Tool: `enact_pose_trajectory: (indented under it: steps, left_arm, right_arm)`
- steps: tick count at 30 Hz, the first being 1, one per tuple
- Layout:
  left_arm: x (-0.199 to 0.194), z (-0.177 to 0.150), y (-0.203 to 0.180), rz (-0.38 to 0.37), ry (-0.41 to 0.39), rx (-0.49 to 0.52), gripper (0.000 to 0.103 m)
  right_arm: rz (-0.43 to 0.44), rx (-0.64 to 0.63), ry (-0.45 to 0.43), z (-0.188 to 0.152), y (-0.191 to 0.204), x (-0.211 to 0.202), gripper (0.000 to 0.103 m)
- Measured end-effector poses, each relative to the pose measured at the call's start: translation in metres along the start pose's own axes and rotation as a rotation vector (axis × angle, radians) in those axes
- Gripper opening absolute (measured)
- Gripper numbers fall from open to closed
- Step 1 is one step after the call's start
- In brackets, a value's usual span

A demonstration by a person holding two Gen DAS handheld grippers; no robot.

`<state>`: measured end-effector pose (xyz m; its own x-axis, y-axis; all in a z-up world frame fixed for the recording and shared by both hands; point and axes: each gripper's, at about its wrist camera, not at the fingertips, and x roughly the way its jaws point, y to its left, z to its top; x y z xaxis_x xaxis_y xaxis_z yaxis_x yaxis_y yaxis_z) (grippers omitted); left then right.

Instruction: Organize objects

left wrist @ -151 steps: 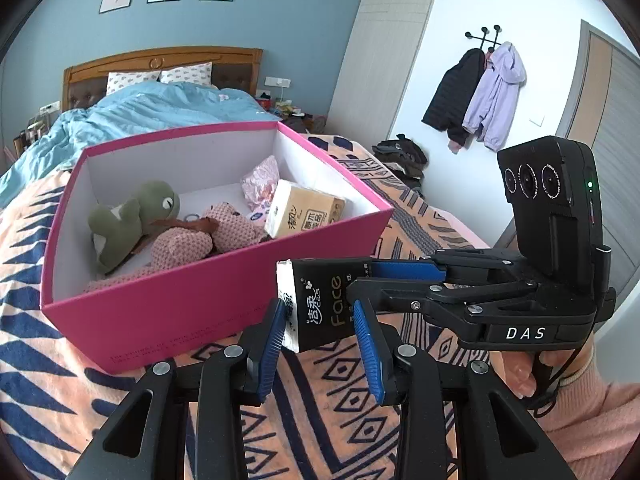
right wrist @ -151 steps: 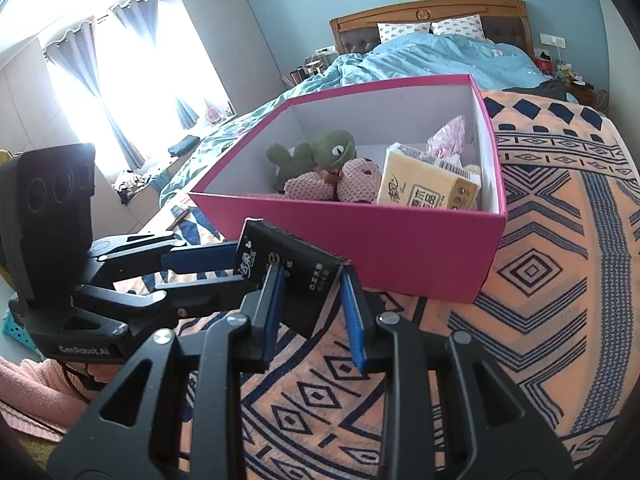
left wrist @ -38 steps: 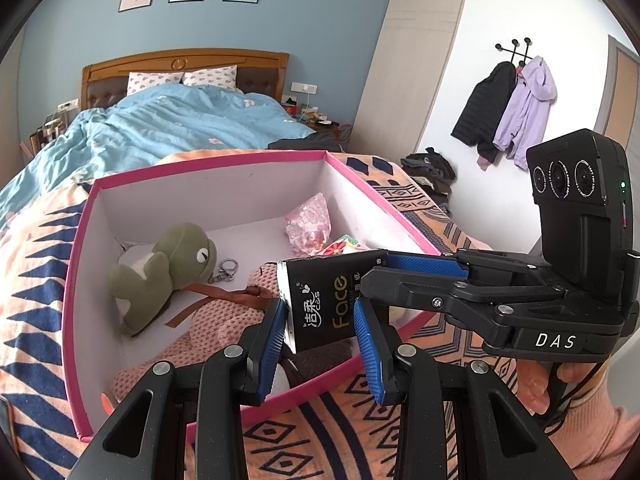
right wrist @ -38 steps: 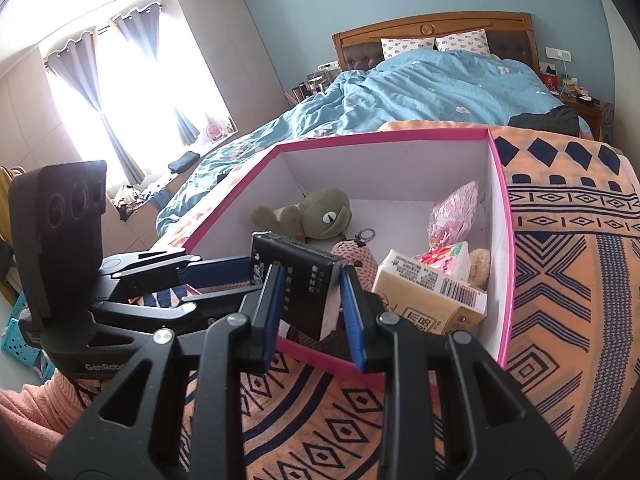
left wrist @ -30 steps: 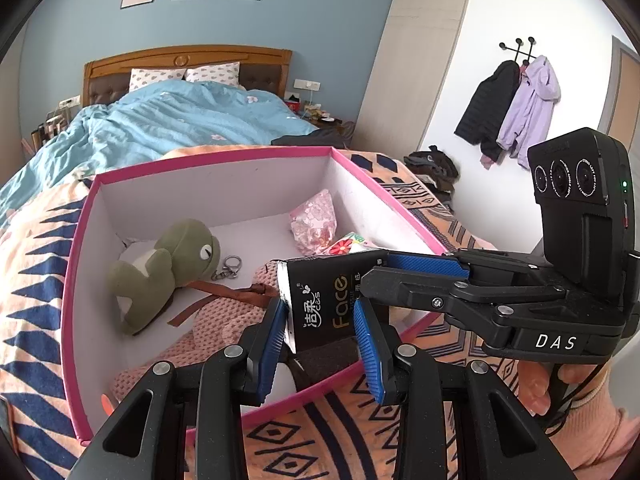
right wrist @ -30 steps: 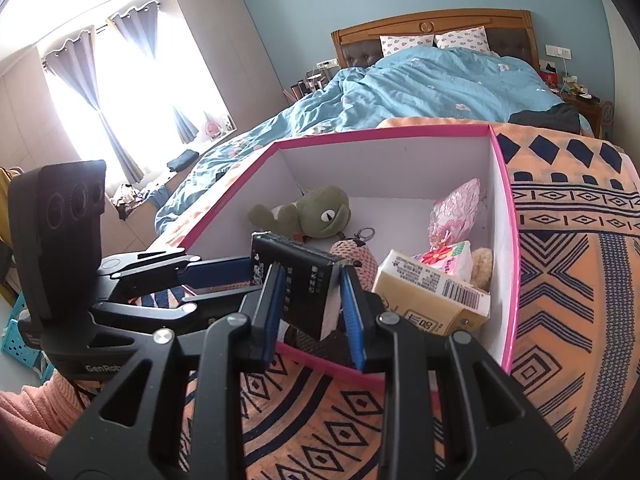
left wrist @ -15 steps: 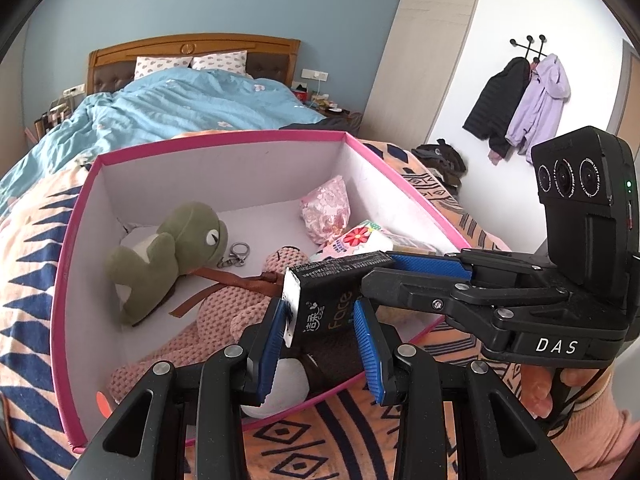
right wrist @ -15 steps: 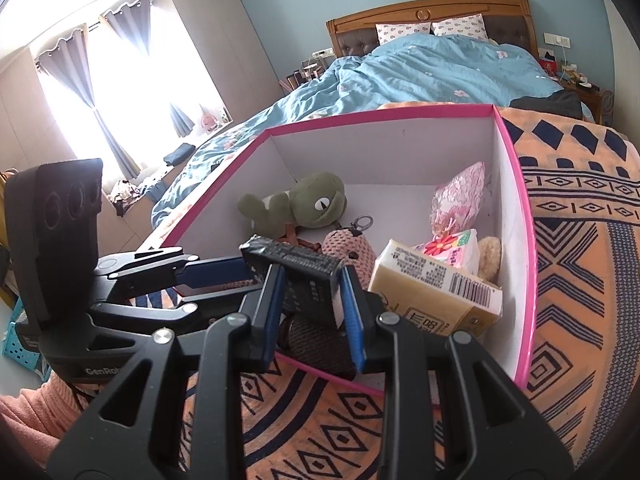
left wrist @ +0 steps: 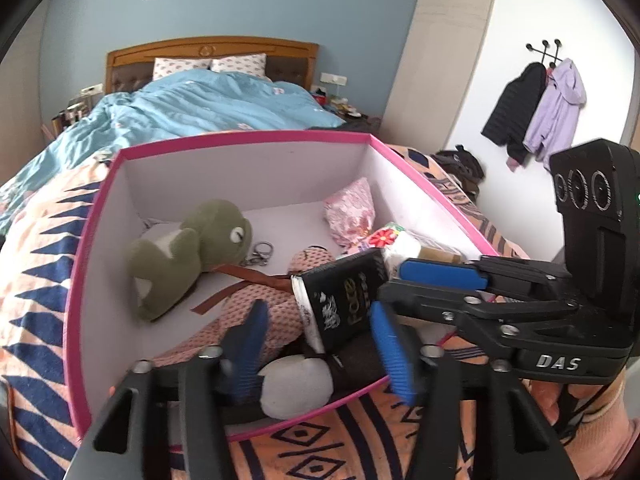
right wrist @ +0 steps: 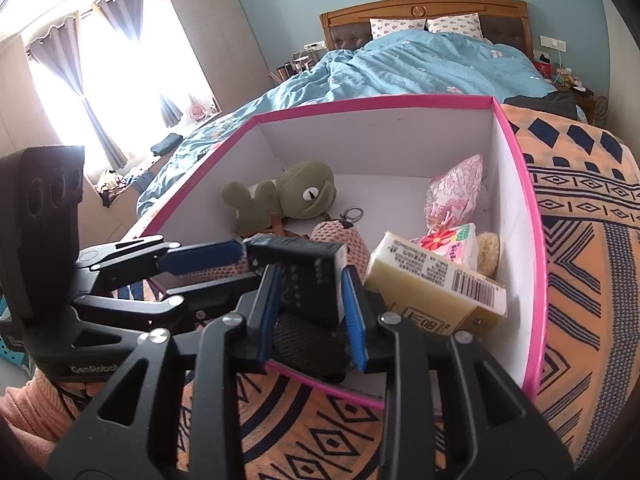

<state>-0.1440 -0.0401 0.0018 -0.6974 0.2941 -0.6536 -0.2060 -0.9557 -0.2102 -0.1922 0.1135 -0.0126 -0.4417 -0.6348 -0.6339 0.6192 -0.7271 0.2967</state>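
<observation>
A black tissue pack (left wrist: 344, 304) marked "Face" lies tilted over the near end of the pink box (left wrist: 240, 136), resting on a dark and white soft toy (left wrist: 296, 384). My left gripper (left wrist: 318, 344) straddles it with its jaws opening and both pads clear of the pack. From the right wrist view, the pack (right wrist: 308, 280) sits between the pads of my right gripper (right wrist: 310, 314), whose jaws are opening with thin gaps at each side. The left gripper (right wrist: 246, 264) reaches in from the left, the right gripper (left wrist: 394, 282) from the right.
Inside the box lie a green plush (right wrist: 288, 196), a pink knitted toy (left wrist: 256, 308), a yellow tissue pack (right wrist: 432, 284), a flowered pack (right wrist: 448, 240) and a pink bag (right wrist: 456, 188). The box stands on an orange and navy blanket (right wrist: 580, 240). A blue duvet (left wrist: 208, 108) lies behind.
The left jaws have sprung wide apart off the pack. The right jaws have widened slightly. The pack has tipped down into the box onto the soft toy.
</observation>
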Motion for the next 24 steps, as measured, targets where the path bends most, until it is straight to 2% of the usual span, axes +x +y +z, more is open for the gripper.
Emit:
enact_pose_trajectory:
  steps: [4,6,8,10,12,15,17,20,24]
  left_arm:
    - [-0.018,-0.007,0.001,-0.004,-0.068,0.001,0.087]
    - [-0.030,-0.012,0.000,0.011,-0.114,0.008,0.092]
    - [-0.040,-0.016,-0.002,0.017,-0.150,0.017,0.102]
    - [-0.052,-0.024,-0.003,0.021,-0.184,0.017,0.103]
    - [-0.058,-0.034,-0.005,0.031,-0.189,0.010,0.103]
    - [-0.063,-0.048,-0.011,0.087,-0.190,0.023,0.103]
    - [-0.063,-0.058,-0.013,0.106,-0.171,0.027,0.103]
    - [-0.062,-0.073,-0.013,0.123,-0.143,0.006,0.103]
    - [-0.062,-0.086,-0.014,0.150,-0.126,-0.008,0.103]
  right_arm:
    - [-0.022,-0.021,-0.038,-0.005,0.004,-0.014,0.047]
    - [-0.030,-0.033,-0.057,-0.008,0.008,-0.022,0.056]
    - [-0.044,-0.051,-0.080,-0.015,0.014,-0.032,0.062]
    - [-0.059,-0.075,-0.105,-0.021,0.020,-0.042,0.069]
    - [-0.076,-0.097,-0.134,-0.030,0.028,-0.051,0.088]
    - [-0.121,-0.129,-0.187,-0.047,0.040,-0.062,0.103]
    - [-0.150,-0.145,-0.206,-0.059,0.047,-0.065,0.103]
    - [-0.177,-0.151,-0.181,-0.077,0.052,-0.060,0.103]
    - [-0.159,-0.124,-0.140,-0.091,0.050,-0.053,0.103]
